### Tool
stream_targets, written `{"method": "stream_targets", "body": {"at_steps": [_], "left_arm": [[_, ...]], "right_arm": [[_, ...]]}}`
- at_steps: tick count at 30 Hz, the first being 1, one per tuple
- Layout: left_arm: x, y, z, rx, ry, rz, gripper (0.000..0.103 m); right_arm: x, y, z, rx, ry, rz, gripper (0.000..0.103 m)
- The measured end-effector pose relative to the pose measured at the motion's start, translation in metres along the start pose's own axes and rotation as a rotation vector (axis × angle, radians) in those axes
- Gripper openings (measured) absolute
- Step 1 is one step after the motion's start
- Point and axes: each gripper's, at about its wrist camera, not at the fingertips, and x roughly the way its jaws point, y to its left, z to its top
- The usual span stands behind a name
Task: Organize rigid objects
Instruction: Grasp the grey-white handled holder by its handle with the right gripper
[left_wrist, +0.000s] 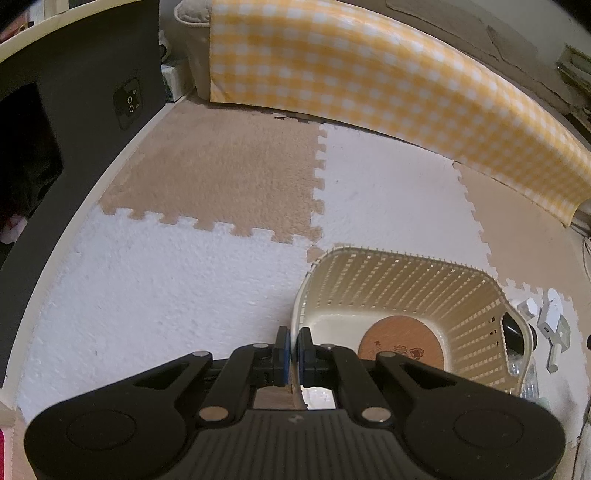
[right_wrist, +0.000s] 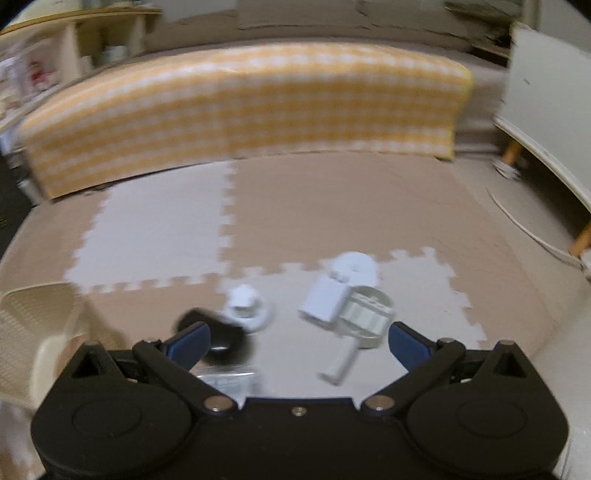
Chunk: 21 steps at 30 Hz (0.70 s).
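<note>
Basket sits at the lower right of your left wrist view, cream and slatted, with a round brown disc lying on its floor. Your left gripper has its blue pads pressed together on the basket's near rim, which runs down between them. In the right wrist view, blurred throughout, your right gripper stands wide open with nothing between its fingers. Beyond it, at lower centre of that frame, the loose pieces lie on the foam mat: a black ring just by the left finger, a small white round piece touching it, and further right a white block against a grey round part, with a white disc behind them. A corner of the basket shows at the left edge. A yellow checked cloth spans the back of the frame.
</note>
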Motion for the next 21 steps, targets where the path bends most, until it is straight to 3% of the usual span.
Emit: {"method": "stream_targets", "body": {"at_steps": [6, 11, 15, 21], "left_arm": [[0.0, 0.0, 0.0, -0.005, 0.0, -0.001, 0.004], [0.0, 0.0, 0.0, 0.009, -0.002, 0.006, 0.004], [0.0, 0.0, 0.0, 0.009, -0.002, 0.006, 0.004], [0.0, -0.001, 0.0, 0.009, -0.004, 0.008, 0.004]], "right_arm": [[0.034, -0.032, 0.006, 0.1, 0.031, -0.077, 0.103], [0.059, -0.055, 0.002, 0.213, 0.072, -0.071, 0.103], [0.072, -0.058, -0.006, 0.204, 0.106, -0.038, 0.086], [0.09, -0.054, -0.012, 0.145, 0.143, -0.07, 0.061]]}}
